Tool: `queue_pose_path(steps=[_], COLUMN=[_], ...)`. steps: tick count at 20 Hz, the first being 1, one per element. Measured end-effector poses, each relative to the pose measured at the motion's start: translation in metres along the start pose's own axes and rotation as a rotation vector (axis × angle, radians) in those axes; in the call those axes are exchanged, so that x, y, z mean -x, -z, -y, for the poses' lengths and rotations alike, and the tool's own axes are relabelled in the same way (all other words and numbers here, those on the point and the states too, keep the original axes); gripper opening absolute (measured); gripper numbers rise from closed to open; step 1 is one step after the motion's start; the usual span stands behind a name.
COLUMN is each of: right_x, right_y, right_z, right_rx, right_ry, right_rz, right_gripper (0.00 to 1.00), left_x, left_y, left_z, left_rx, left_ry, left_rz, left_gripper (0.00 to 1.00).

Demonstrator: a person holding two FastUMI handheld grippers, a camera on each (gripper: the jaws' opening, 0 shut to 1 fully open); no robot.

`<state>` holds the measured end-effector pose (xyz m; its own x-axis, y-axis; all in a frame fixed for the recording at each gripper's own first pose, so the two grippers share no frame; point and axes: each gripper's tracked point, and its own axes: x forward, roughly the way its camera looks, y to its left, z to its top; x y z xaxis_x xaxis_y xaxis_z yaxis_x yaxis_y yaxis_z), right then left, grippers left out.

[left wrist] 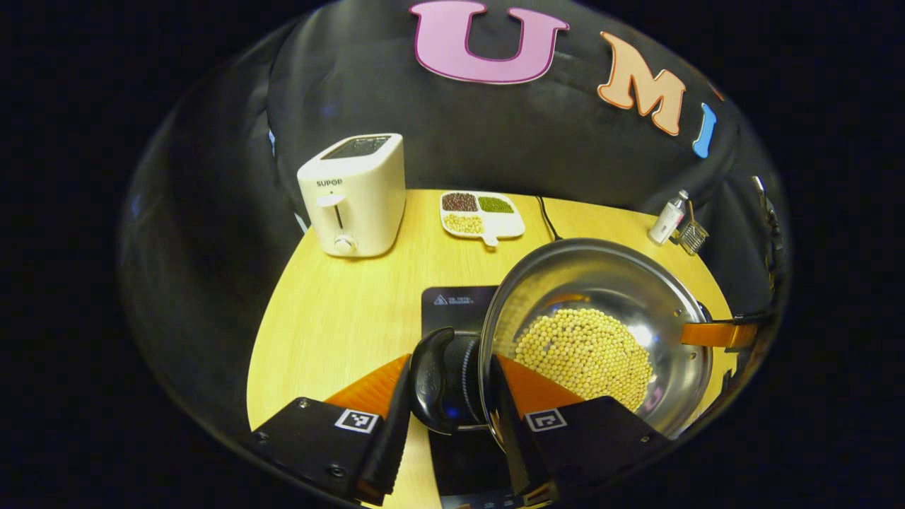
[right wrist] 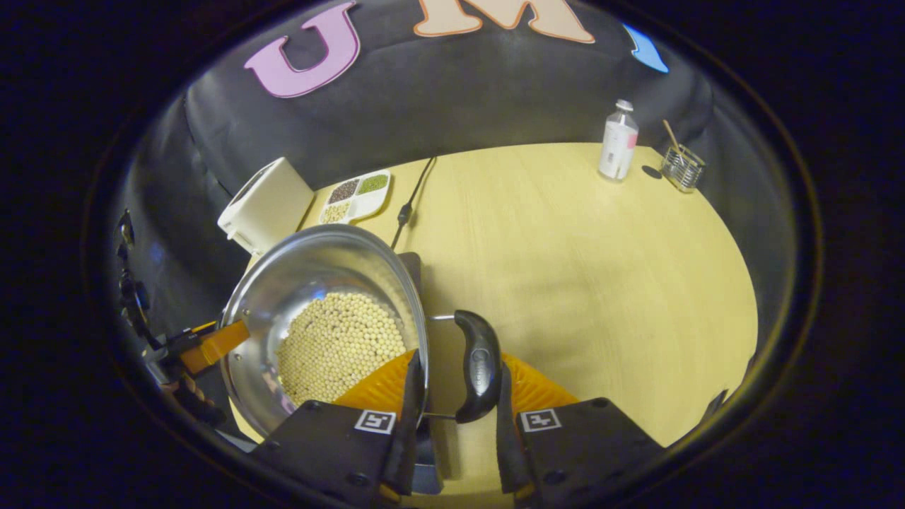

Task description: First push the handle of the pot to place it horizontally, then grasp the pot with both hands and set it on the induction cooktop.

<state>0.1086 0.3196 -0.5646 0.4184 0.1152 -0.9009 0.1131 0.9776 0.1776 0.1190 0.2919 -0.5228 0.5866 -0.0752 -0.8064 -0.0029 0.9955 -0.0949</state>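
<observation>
The left tongs [left wrist: 447, 396] are closing on the pot's left handle [left wrist: 433, 378], a black loop sitting between the two fingers, which seem to be pressing on it from either side. The right tongs [right wrist: 456, 396] are doing the same on the right handle [right wrist: 477, 364], its black grip lying in the gap between the fingers. The pot [left wrist: 601, 283] itself, a steel one holding a bed of pale beans [left wrist: 583, 350], is hanging between both tongs just above the near end of the dark induction cooktop [left wrist: 452, 304], tilted a little; whether its base is touching the glass I cannot tell. So the handle-pushing step is looking finished and the two-handed carry is in hand. The next move is calling for both tongs lowering together, keeping the pot level so the beans are not sliding, and centring it on the cooktop before letting go. Going left to right across the desk [left wrist: 339, 311]: one white toaster [left wrist: 353, 194] is standing at the far left, one divided dish [left wrist: 483, 214] with three kinds of grain is lying beside it, one black cable [left wrist: 546, 218] is running toward the cooktop, one small bottle [right wrist: 618, 141] is standing at the far right, and one wire holder [right wrist: 681, 168] with a stick in it is sitting just beyond that.
</observation>
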Motion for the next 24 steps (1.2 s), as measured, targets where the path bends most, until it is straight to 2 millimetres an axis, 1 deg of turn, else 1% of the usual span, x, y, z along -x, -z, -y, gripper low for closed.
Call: queue_pose_path(steps=[1, 2, 4, 5, 6, 8, 9, 10, 11, 12, 13, 14, 15, 16, 18, 19, 21, 22, 24], right_x=[0.000, -0.001, 0.000, 0.000, -0.001, -0.001, -0.003, -0.003, -0.004, -0.004, -0.002, 0.001, 0.004, 0.007, 0.014, 0.018, 0.029, 0.036, 0.055], right_y=[0.001, 0.002, 0.004, 0.004, 0.004, 0.003, 0.002, 0.001, -0.001, -0.001, -0.005, -0.008, -0.009, -0.011, -0.016, -0.018, -0.025, -0.029, -0.038], right_z=[-0.005, -0.008, -0.011, -0.012, -0.012, -0.012, -0.012, -0.011, -0.011, -0.012, -0.010, -0.008, -0.007, -0.005, 0.000, 0.003, 0.009, 0.012, 0.027], right_rx=[0.001, -0.002, -0.006, -0.006, -0.004, 0.003, 0.003, 0.000, -0.005, -0.010, -0.014, -0.014, -0.011, -0.003, 0.016, 0.021, 0.018, 0.016, 0.025], right_ry=[0.006, 0.011, 0.016, 0.017, 0.017, 0.011, 0.005, -0.004, -0.014, -0.023, -0.028, -0.032, -0.040, -0.049, -0.067, -0.081, -0.119, -0.140, -0.169], right_rz=[0.001, 0.004, 0.003, 0.002, 0.000, 0.006, 0.008, 0.005, -0.001, -0.007, 0.005, 0.018, 0.025, 0.037, 0.061, 0.075, 0.101, 0.118, 0.163], right_gripper=[0.43, 0.49, 0.49, 0.49, 0.44, 0.44, 0.44, 0.44, 0.48, 0.51, 0.52, 0.56, 0.60, 0.75, 0.84, 0.87, 0.95, 0.94, 0.94], left_x=[0.003, 0.002, 0.005, 0.003, 0.003, 0.005, 0.005, 0.005, 0.002, 0.003, 0.009, 0.014, 0.020, 0.027, 0.041, 0.049, 0.067, 0.074, 0.090], left_y=[-0.003, -0.005, -0.005, -0.005, -0.004, -0.003, -0.001, -0.001, 0.006, 0.018, 0.025, 0.020, 0.012, 0.004, -0.004, -0.010, -0.021, -0.025, -0.029], left_z=[-0.002, -0.003, -0.002, -0.003, -0.004, -0.004, -0.004, -0.004, -0.001, 0.004, 0.006, 0.003, 0.006, 0.007, 0.006, 0.007, 0.016, 0.023, 0.045], left_rx=[-0.009, -0.012, -0.011, -0.006, 0.003, 0.039, 0.056, 0.068, 0.079, 0.090, 0.095, 0.101, 0.106, 0.102, 0.066, 0.052, 0.045, 0.047, 0.049], left_ry=[0.000, 0.005, 0.019, 0.025, 0.028, 0.027, 0.025, 0.020, 0.023, 0.023, 0.011, -0.003, -0.009, -0.022, -0.068, -0.091, -0.123, -0.131, -0.138], left_rz=[0.016, 0.029, 0.044, 0.047, 0.048, 0.057, 0.058, 0.062, 0.034, -0.031, -0.036, -0.014, 0.020, 0.050, 0.079, 0.093, 0.134, 0.150, 0.176], left_gripper=[0.62, 0.61, 0.61, 0.62, 0.62, 0.62, 0.64, 0.62, 0.64, 0.65, 0.75, 0.84, 0.80, 0.81, 0.84, 0.84, 0.85, 0.84, 0.85])
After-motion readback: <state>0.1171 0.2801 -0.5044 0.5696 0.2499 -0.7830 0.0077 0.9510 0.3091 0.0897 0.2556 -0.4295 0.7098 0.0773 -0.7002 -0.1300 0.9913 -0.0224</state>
